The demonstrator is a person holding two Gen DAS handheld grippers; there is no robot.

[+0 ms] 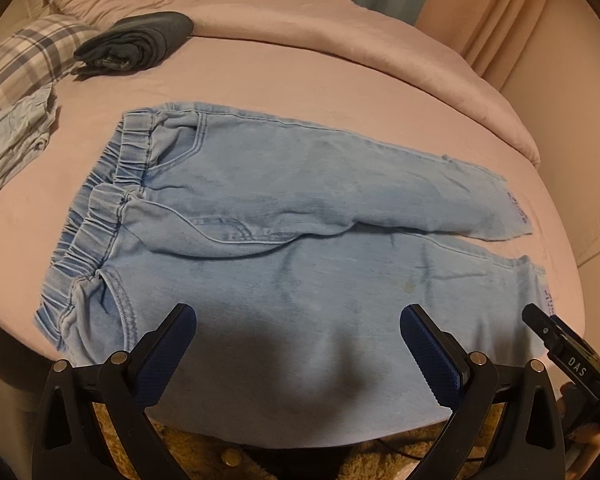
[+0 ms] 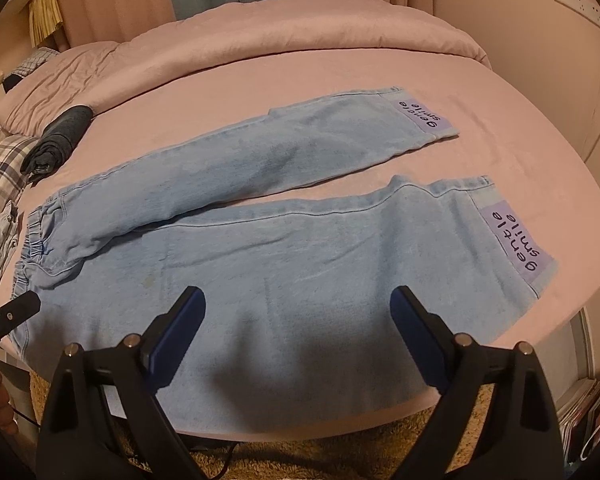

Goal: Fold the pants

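Observation:
Light blue denim pants (image 1: 284,208) lie spread flat on the pink bed (image 1: 300,68), elastic waistband to the left, both legs running right. The pants also show in the right wrist view (image 2: 268,264), with purple "gentle smile" patches at both leg ends (image 2: 512,240). My left gripper (image 1: 298,320) is open and empty, over the near leg beside the waist. My right gripper (image 2: 298,300) is open and empty, over the near leg toward its cuff. The right gripper also shows at the right edge of the left wrist view (image 1: 560,344).
A folded dark garment (image 1: 140,40) lies at the back left. A plaid pillow (image 1: 28,56) and a crumpled light blue garment (image 1: 12,140) lie at the left. A rolled pink duvet (image 2: 300,36) runs along the far side. A shaggy rug (image 2: 340,452) lies below the bed's near edge.

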